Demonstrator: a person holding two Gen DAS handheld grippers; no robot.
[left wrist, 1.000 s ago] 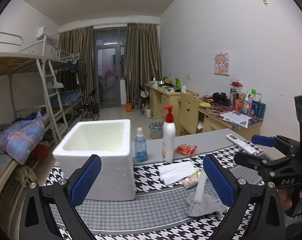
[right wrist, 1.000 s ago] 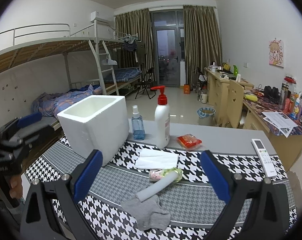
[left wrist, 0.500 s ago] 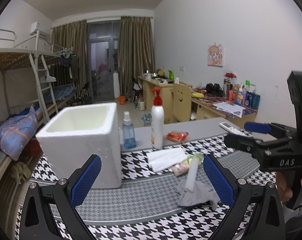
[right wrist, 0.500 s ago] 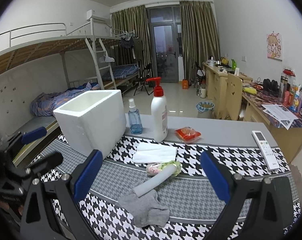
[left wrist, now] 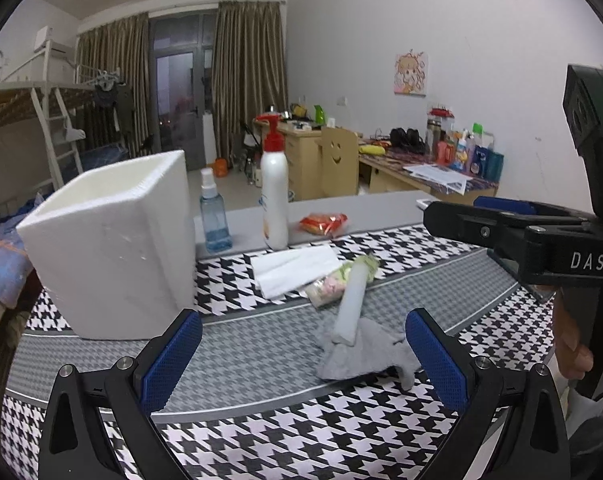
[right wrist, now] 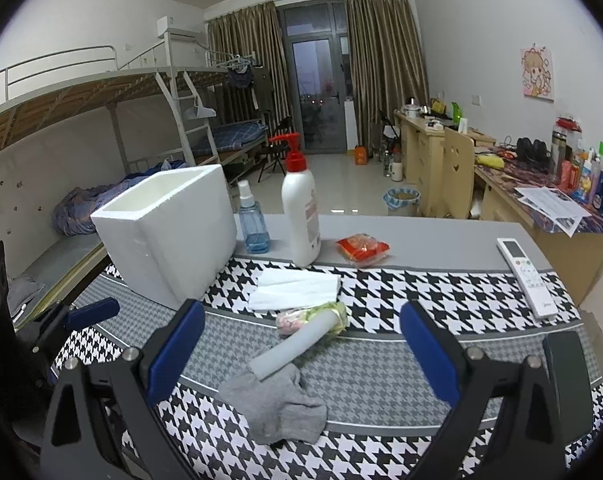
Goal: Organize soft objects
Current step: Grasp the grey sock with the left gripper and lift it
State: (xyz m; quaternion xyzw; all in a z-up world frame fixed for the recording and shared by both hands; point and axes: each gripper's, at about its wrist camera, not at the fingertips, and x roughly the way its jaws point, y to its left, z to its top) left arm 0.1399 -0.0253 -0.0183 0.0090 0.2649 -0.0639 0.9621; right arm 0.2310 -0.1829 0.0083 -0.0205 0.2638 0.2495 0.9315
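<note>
A grey sock (left wrist: 367, 350) (right wrist: 277, 406) lies crumpled on the houndstooth cloth. A pale rolled tube (left wrist: 351, 304) (right wrist: 293, 346) rests across it, with a small pastel packet (left wrist: 329, 290) (right wrist: 301, 318) and a folded white tissue pack (left wrist: 293, 268) (right wrist: 295, 288) behind. A white foam box (left wrist: 113, 244) (right wrist: 169, 232) stands open at the left. My left gripper (left wrist: 301, 364) is open and empty, just short of the sock. My right gripper (right wrist: 297, 354) is open and empty above the sock; it shows at the right in the left wrist view (left wrist: 513, 232).
A white pump bottle (left wrist: 274, 196) (right wrist: 300, 216), a blue spray bottle (left wrist: 214, 216) (right wrist: 253, 220) and a red snack packet (left wrist: 324, 222) (right wrist: 361, 248) stand at the table's back. A white remote (right wrist: 525, 276) lies at the right. Bunk beds and desks line the room behind.
Both grippers have moved forward and lower toward the sock and tube. The left wrist view has swung right, so the foam box now sits farther left. Nothing was grasped.
</note>
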